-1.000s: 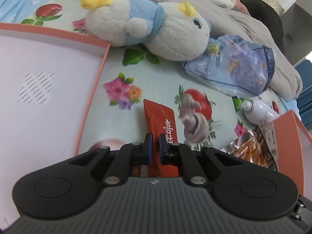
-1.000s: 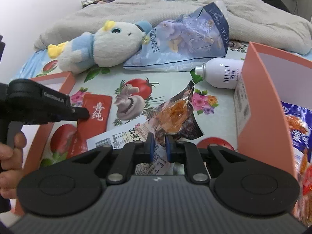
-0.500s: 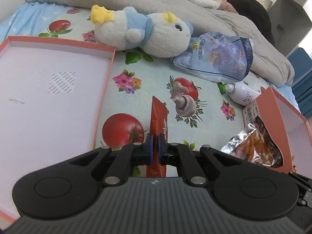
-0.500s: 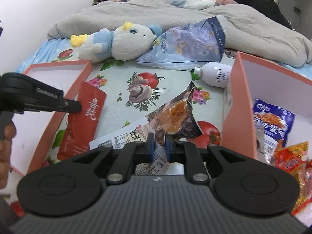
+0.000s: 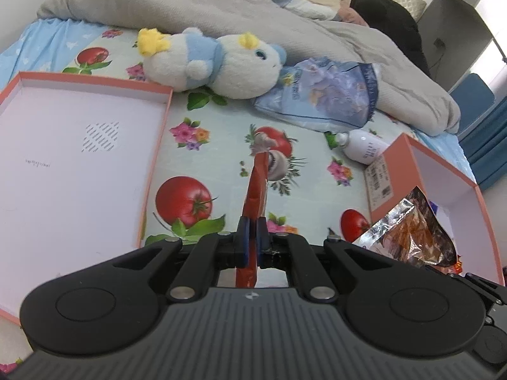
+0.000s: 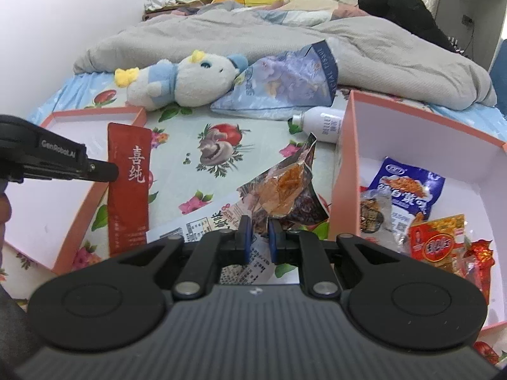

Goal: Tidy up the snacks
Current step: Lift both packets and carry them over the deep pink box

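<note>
While both tongs are clamped, each has a packet clear of the bed point(image 5: 221, 145). Left tongs point(image 5: 252, 242): jaws nearly closed, pinching a red sachet point(image 5: 257, 186) edge-on; the right wrist view shows the sachet hanging flat-face out, white characters on it, above the gap between the shallow lid tray point(image 5: 79, 158) and the floral sheet. Right tongs point(image 6: 257, 240): pads closed on a clear snack pack point(image 6: 285, 190) with orange contents and a printed label; the pack sticks up and away from the pads, just left of the orange box point(image 6: 343, 171) wall. The box, right side, already holds a blue-white packet point(image 6: 408, 190), a red-yellow packet point(image 6: 434, 240) and other wrappers. Further back on the bed: plush toy point(image 5: 215, 63), blue tissue pack point(image 5: 326, 95), white bottle point(image 5: 361, 145) lying on its side, grey blanket point(image 5: 221, 9). Part of a hand point(image 6: 3, 209) shows at the left edge of the right wrist view, behind the left tongs.
</note>
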Demonstrator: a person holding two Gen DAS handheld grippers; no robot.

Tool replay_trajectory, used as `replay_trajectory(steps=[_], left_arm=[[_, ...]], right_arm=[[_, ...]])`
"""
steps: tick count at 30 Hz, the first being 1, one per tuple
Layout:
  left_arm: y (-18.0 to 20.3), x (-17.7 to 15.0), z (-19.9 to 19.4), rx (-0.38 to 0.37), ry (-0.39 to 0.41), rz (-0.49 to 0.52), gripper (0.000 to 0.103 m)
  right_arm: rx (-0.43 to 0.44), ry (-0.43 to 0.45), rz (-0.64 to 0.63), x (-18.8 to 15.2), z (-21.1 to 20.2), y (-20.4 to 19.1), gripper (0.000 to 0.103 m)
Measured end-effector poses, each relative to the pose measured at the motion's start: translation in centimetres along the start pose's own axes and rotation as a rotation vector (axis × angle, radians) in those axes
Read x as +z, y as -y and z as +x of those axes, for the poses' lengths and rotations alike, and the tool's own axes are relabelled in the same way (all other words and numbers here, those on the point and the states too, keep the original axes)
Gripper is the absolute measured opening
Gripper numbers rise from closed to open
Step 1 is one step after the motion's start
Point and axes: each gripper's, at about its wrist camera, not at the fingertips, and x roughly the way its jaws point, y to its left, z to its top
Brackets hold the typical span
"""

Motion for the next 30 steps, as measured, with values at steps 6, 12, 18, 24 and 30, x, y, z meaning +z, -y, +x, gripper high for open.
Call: replay_trajectory(steps=[6,12,18,24,30], left_arm=[[2.3,0.3,-1.7,-0.019,0.015,0.035,0.004],[5.2,1.1,-3.7,-0.049,0.036,0.068,0.004],[9.0,2.6,-6.5,-0.080,0.089,0.089,0.004],[13.8,4.2,-9.3,-0.117,0.136,0.138,0.004],[19.0,5.2,-10.8,-0.153,0.159,0.199,0.004]], right_arm=[[-0.015,0.031,0.016,0.5,-1.8,1.0,0.015],[-0.029,0.055,0.040,1.1,-3.8,2.3,0.015],[-0.056,0.101,0.031,2.9,-6.5,4.0,0.015],[-0.085,0.150,0.048,4.4,-9.3,6.6,0.015],[-0.129,0.197,0.085,5.5,-11.9,10.1,0.015]])
